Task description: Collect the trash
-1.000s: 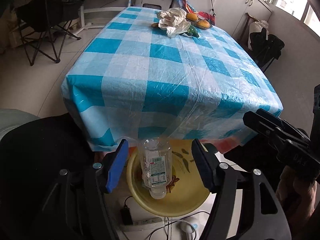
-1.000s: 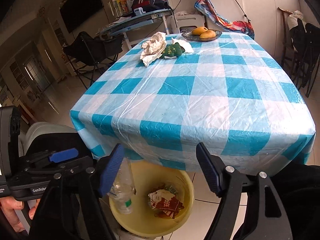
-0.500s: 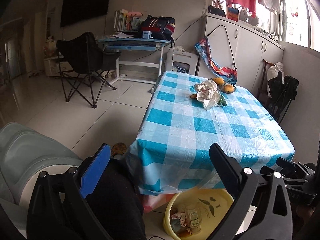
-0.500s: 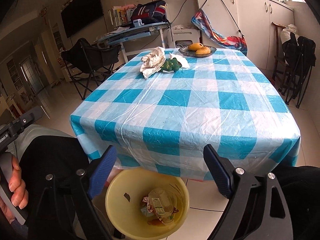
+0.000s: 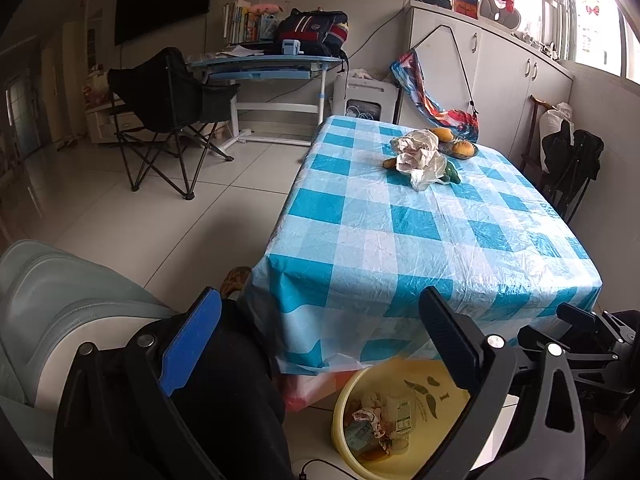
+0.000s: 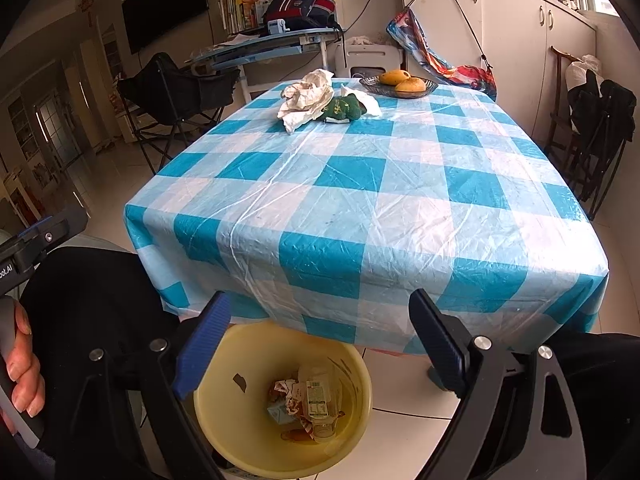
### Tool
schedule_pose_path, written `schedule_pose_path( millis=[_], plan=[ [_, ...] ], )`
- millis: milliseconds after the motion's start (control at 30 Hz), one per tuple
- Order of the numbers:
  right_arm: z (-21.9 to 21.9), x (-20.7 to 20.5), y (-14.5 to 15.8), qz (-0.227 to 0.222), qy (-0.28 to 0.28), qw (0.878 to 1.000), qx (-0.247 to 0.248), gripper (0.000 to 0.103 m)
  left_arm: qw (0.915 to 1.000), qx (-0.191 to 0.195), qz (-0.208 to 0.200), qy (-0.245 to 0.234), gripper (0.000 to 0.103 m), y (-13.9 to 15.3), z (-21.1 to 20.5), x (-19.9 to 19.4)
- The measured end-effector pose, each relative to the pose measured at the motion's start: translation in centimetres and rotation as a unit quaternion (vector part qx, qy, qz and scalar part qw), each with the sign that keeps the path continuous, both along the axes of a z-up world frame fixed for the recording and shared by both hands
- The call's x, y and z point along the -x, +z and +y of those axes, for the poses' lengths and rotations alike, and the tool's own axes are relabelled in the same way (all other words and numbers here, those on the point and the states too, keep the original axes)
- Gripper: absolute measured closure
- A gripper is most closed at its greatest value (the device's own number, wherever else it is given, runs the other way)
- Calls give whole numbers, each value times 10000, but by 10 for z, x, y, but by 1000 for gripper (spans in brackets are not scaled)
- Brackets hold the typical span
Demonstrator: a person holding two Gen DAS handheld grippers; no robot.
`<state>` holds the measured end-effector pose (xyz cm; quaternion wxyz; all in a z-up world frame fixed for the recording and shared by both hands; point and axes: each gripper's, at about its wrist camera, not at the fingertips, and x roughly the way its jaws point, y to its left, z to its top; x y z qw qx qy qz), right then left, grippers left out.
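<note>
A yellow bin [image 6: 224, 428] stands on the floor at the near edge of the blue-checked table [image 6: 360, 184]; it also shows in the left wrist view [image 5: 436, 396]. A clear plastic bottle [image 6: 320, 404] lies in it among wrappers. Crumpled white paper [image 6: 306, 98], a green packet [image 6: 344, 108] and a white tissue [image 6: 366, 102] lie at the table's far end. The paper also shows in the left wrist view [image 5: 420, 156]. My left gripper [image 5: 320, 344] is open and empty, left of the bin. My right gripper [image 6: 320, 344] is open and empty above the bin.
A glass dish of mangoes [image 6: 400, 84] sits behind the trash. A black folding chair [image 5: 168, 112] and a desk [image 5: 268, 68] stand left on the tiled floor. White cabinets [image 6: 520, 40] and a chair with dark clothes [image 6: 596, 120] line the right. A grey seat [image 5: 52, 304] is near left.
The left gripper let go of the bottle over the bin, and it now lies inside. Both grippers have lifted and pulled back, the left swinging leftward.
</note>
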<state>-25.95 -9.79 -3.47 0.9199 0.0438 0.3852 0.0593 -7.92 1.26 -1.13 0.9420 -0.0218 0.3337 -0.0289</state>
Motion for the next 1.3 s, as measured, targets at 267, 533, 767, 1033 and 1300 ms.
schedule_pose_path(
  millis=[267, 533, 767, 1033, 1300],
  plan=[
    [-2, 2, 2, -70, -82, 9999, -2, 15, 10000, -50, 48, 16, 7, -3, -2, -2],
    [-3, 4, 5, -187, -151, 9997, 38, 15, 10000, -33, 65, 68, 7, -4, -1, -3],
    [-4, 3, 5, -221, -171, 9996, 59, 14, 9999, -53, 71, 88, 7, -4, -1, -3],
    [-4, 3, 6, -261, -194, 9994, 70, 14, 9999, -74, 91, 112, 7, -5, 0, -4],
    [-3, 4, 7, -285, -183, 9994, 111, 14, 9998, -14, 32, 177, 7, -4, 4, -4]
  ],
)
